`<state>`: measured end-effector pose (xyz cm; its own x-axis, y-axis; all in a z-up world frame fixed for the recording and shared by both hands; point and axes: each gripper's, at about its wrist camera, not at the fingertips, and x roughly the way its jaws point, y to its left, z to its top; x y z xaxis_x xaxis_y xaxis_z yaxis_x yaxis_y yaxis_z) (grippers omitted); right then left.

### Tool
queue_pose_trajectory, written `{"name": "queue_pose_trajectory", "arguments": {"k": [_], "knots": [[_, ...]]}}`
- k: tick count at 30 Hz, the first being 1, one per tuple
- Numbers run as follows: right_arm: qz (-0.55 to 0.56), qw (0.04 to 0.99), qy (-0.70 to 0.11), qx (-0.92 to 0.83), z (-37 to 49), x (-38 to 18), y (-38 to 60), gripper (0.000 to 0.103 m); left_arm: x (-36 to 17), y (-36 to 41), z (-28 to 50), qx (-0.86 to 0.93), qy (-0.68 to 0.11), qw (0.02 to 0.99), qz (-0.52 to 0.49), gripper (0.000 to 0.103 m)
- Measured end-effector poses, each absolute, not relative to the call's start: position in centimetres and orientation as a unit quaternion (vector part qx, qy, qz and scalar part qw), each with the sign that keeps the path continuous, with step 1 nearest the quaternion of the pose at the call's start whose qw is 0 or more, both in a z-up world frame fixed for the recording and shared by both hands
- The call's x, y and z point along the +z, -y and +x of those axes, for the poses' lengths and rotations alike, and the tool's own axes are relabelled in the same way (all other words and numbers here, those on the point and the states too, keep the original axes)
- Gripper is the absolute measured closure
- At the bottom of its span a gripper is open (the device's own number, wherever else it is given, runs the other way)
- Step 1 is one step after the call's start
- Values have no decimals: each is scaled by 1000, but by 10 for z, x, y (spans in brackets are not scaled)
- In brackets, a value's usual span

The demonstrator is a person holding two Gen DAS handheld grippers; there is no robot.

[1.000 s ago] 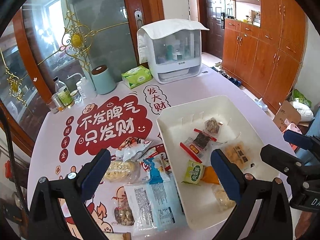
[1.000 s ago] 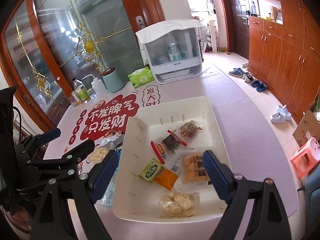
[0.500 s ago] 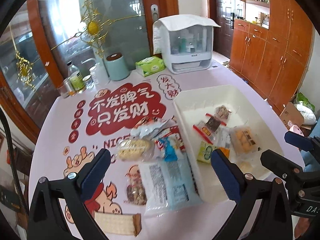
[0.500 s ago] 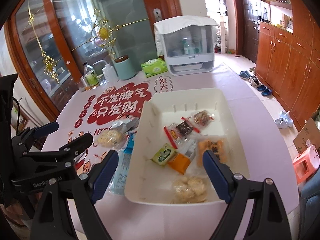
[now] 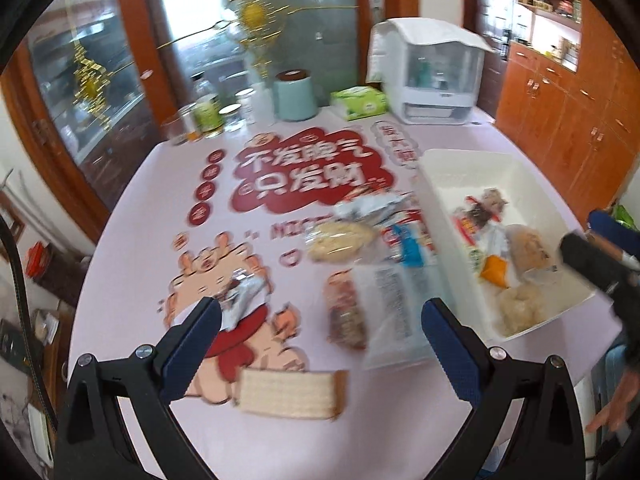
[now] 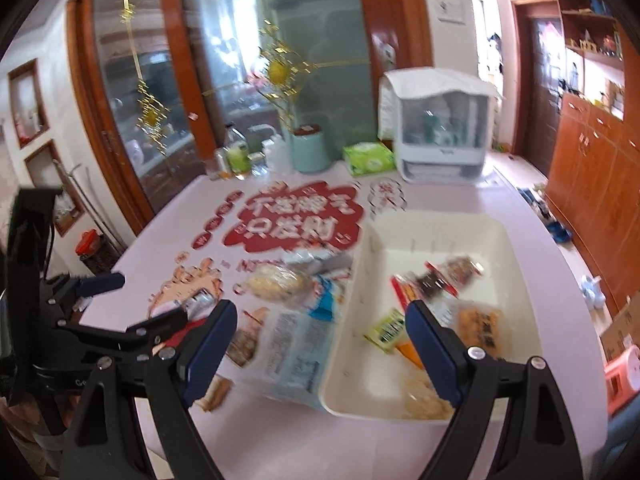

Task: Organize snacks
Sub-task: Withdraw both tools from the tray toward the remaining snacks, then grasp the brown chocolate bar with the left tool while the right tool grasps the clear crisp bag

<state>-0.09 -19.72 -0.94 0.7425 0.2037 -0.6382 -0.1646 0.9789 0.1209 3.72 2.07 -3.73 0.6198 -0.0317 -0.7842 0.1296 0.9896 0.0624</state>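
left wrist view: left gripper point(image 5: 320, 332) spread wide over a wafer pack point(image 5: 292, 394); right gripper point(image 6: 320, 344) likewise agape beside the white bin point(image 6: 436, 224), contents blurred, probably snacks.

white bins point(image 5: 452, 168): 1 | wafer bars point(image 5: 290, 394): 1 | foil packets point(image 5: 244, 300): 1 | large pale-blue bags point(image 5: 392, 312): 1 | green tissue packs point(image 5: 360, 102): 1 | teal canisters point(image 5: 294, 96): 1 | white cabinets point(image 5: 432, 76): 1 | snacks in bin: blurred, uncounted
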Motion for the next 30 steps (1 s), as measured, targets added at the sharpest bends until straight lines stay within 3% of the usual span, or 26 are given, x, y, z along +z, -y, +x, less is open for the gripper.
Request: {"name": "queue_pose_trajectory", "arguments": {"k": [8, 15, 25, 30], "knots": [[29, 928, -351, 118, 26, -13, 163, 16, -48, -91, 49, -1, -442, 896, 45, 3], [-58, 906, -395, 140, 68, -40, 112, 16, -72, -134, 85, -16, -487, 873, 27, 3], [-142, 827, -522, 152, 159, -130, 66, 16, -158, -134, 156, -59, -567, 816, 97, 3], [-199, 798, -548, 154, 193, -159, 45, 16, -196, -134, 185, -74, -602, 788, 104, 4]]}}
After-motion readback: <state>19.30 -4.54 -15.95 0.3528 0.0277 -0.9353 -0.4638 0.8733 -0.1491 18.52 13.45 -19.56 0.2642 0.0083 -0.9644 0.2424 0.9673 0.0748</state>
